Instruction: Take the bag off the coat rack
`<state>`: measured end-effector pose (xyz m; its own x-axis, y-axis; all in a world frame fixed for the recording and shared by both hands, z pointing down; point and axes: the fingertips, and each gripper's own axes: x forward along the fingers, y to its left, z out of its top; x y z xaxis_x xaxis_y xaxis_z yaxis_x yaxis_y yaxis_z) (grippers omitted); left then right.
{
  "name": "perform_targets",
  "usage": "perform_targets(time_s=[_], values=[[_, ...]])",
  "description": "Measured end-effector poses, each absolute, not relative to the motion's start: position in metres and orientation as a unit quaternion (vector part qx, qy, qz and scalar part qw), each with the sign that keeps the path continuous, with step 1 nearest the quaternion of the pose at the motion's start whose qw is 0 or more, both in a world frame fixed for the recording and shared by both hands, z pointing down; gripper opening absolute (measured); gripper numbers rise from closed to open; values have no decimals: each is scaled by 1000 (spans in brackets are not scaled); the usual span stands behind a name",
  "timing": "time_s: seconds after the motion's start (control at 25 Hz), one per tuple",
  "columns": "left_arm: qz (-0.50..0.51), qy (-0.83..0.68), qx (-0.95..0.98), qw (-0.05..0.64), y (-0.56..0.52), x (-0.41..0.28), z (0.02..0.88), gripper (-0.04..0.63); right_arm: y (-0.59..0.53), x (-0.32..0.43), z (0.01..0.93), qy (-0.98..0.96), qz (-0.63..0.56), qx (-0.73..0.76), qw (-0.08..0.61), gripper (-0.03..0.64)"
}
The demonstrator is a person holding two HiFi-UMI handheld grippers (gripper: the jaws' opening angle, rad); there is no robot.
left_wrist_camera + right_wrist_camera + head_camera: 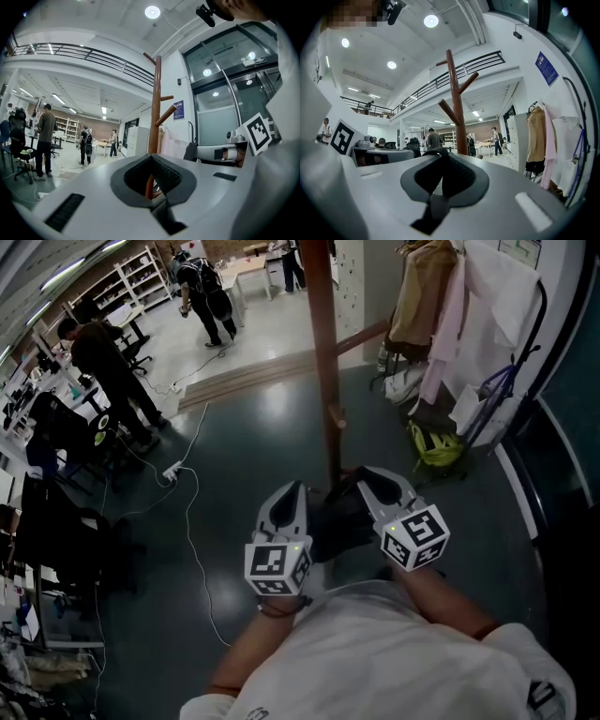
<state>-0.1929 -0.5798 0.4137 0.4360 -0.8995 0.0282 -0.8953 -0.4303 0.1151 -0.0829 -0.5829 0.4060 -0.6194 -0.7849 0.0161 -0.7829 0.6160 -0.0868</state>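
Observation:
The brown wooden coat rack (323, 352) stands straight ahead. Its pegs are bare in the left gripper view (155, 103) and the right gripper view (455, 103). A black bag (339, 517) hangs low between my two grippers, at the foot of the pole. My right gripper (372, 476) (440, 176) touches the bag, and a dark strap (435, 154) arches over its pads and runs down between them. My left gripper (291, 489) (151, 180) is beside the bag with its jaws together; through the hollow between its pads only the pole shows.
A rail of hanging coats (441, 315) and a yellow-green item (433, 444) on the floor are close at the right. White cables (192, 521) trail over the dark floor at the left. Several people (108, 362) stand by desks further left, beyond a wooden step (253, 371).

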Motion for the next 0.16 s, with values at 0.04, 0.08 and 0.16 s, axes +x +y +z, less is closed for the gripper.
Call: perform_targets(time_s=[0.04, 0.08, 0.16], values=[[-19, -531, 845, 56, -579, -193, 414, 6, -583, -83, 406, 899, -43, -437, 11, 26], [-19, -531, 845, 57, -579, -193, 413, 6, -583, -82, 406, 898, -44, -437, 11, 26], [-19, -531, 845, 58, -578, -193, 413, 6, -583, -81, 407, 898, -46, -438, 10, 26]])
